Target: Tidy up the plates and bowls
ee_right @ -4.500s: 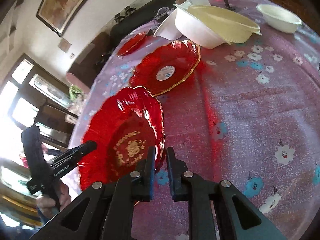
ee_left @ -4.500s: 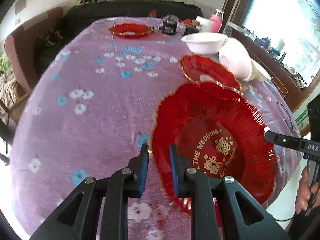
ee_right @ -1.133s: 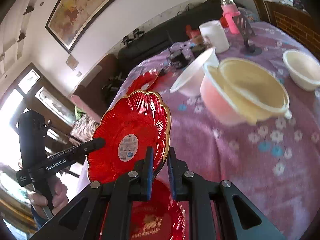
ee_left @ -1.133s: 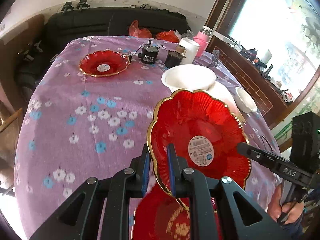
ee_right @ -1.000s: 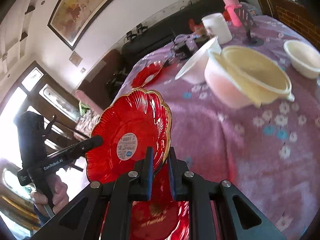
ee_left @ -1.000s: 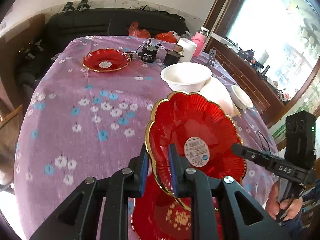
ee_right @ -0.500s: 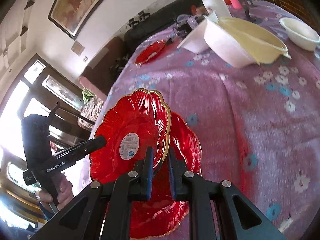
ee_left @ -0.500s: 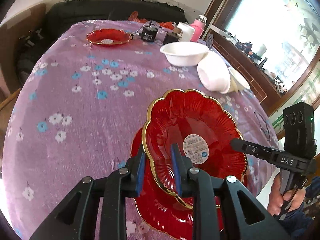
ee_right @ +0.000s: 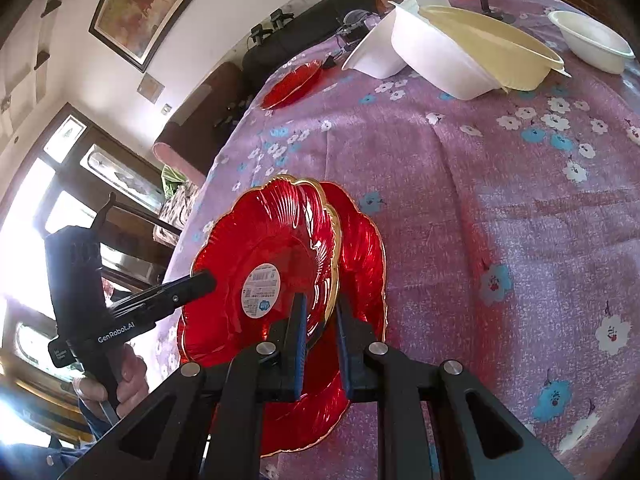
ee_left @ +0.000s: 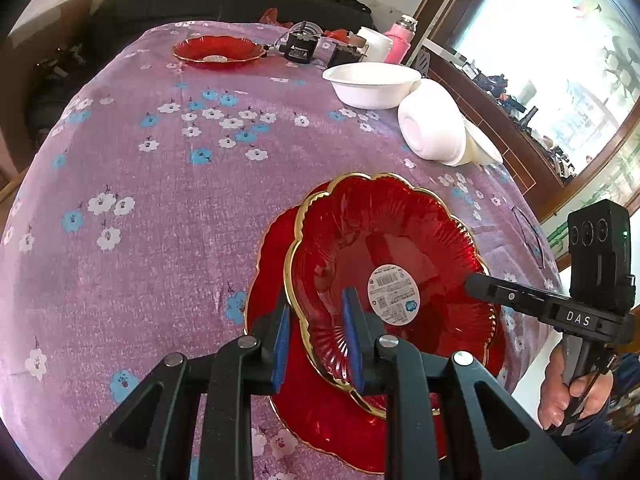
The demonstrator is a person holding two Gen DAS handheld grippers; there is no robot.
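Note:
A red gold-rimmed plate (ee_left: 400, 240) with a white sticker lies tilted on top of a second red plate (ee_left: 320, 408) on the purple flowered tablecloth. My left gripper (ee_left: 316, 332) is shut on its near rim, blue pads either side of the gold edge. Opposite, my right gripper (ee_left: 472, 280) clamps the far rim. In the right wrist view the right gripper (ee_right: 320, 320) grips the top plate (ee_right: 272, 240), the lower plate (ee_right: 364, 248) shows behind it, and the left gripper (ee_right: 200, 280) holds the other side.
A third red plate (ee_left: 218, 50) sits at the far end. White bowls (ee_left: 372, 84) stand far right, one tipped (ee_left: 432, 128); a cream bowl (ee_right: 492, 40) nests in a white one. Black devices (ee_left: 300, 46), a cup and a pink bottle (ee_left: 400, 38) lie behind. The table edge is close.
Both grippers have carried the stickered plate down from the air onto the plate with gold writing, which it now covers. Both grips have stayed on its rim.

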